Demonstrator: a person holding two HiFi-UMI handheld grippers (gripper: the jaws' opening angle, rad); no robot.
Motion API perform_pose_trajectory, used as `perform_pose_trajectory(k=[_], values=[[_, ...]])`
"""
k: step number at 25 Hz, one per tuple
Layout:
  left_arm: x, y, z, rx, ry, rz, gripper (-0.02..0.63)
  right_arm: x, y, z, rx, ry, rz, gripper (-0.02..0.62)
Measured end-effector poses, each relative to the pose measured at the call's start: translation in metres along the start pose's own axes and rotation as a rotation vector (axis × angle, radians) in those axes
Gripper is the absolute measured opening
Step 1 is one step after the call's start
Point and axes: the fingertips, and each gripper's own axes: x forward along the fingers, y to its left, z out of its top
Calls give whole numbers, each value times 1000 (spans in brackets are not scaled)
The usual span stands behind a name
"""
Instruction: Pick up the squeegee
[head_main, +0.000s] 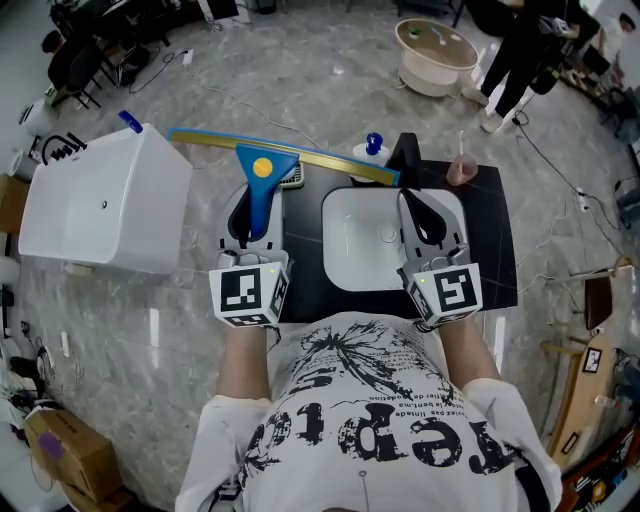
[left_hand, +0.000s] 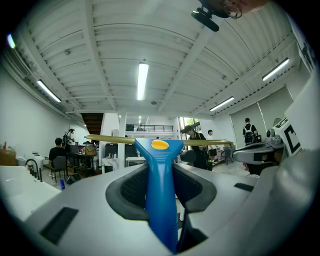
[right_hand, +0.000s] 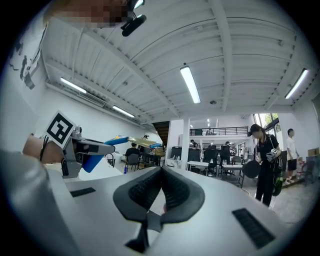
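Squeegee (head_main: 262, 185) with a blue handle and a long yellowish blade, held in the left gripper (head_main: 257, 215) in front of the person's chest. The left gripper's two dark pads are pinching the blue handle between them, part way along its length. The handle runs straight along the jaws, from near to far. The blade sits crosswise at the far end and stretches well out to the left and right.

The blade's left end reaches toward a white box (head_main: 100, 200) on the floor side. Its right end reaches past the far edge of a white sink (head_main: 335, 215), set in a black countertop, to just beside a blue-capped bottle (head_main: 373, 145).

The right gripper (right_hand: 161, 172) is beside the left one, above the sink, with its pads pressed together and nothing between them. It lies to the right of the handle, apart from it, and the blade's right end passes just beyond its tips.

Judging from this, the pick-up looks essentially done: the left hand carries the tool alone. Any further lift needs care, because the wide blade's right end is close to the bottle.
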Motion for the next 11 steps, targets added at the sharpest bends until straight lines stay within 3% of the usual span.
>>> perform_pose_trajectory(k=[11], values=[[0,1,-7,-10,14,2,137,-3,4,-1,-16,-18,18,12]])
